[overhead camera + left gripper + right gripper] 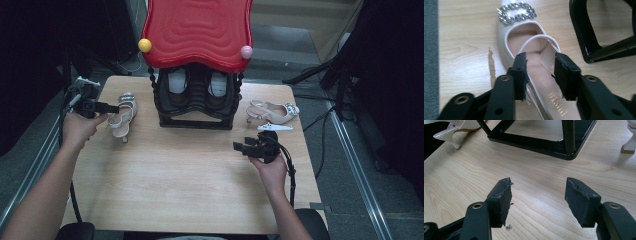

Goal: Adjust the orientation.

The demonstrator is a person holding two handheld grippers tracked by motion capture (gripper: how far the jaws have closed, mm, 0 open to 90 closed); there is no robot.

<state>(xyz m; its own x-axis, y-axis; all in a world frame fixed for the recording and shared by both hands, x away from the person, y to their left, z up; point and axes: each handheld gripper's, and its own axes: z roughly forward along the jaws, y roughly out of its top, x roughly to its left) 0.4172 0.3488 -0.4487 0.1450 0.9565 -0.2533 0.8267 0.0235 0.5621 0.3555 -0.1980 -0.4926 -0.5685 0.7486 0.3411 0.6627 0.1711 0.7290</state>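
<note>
At the left edge of the pale wood-grain table (pixel 190 175), the left gripper (pixel 102 107) lies level, its 2 black jaws spread apart just above the heel end of a cream sandal (pixel 123 114); in the left gripper view the rough-edged rubber pads stand on either side of the sandal's (pixel 524 45) insole, clear of it, so nothing is pinched; the sandal rests flat on the table, glossy and pointed, with a thin curved slingback strap, gilt lettering on its insole and a rectangular rhinestone buckle (pixel 517 12) at the toe; a chipped streak mars the wood beside it.

In the middle stands a black shoe rack (pixel 196 105), its posts beaded and its base a shiny rounded frame, under a wavy moulded red plastic top (pixel 197 30) with a yellow ball (pixel 145 45) at 1 corner and a pink ball (pixel 246 51) at the other; its shelf holds 2 dark shoes with white linings (pixel 197 82), side by side.

Right of the rack a 2nd cream sandal (pixel 272 113) lies on its side, buckle toward the table's right edge; near it, the right gripper (pixel 241 147) points left, jaws wide open over bare wood, the worn pads holding nothing.
</note>
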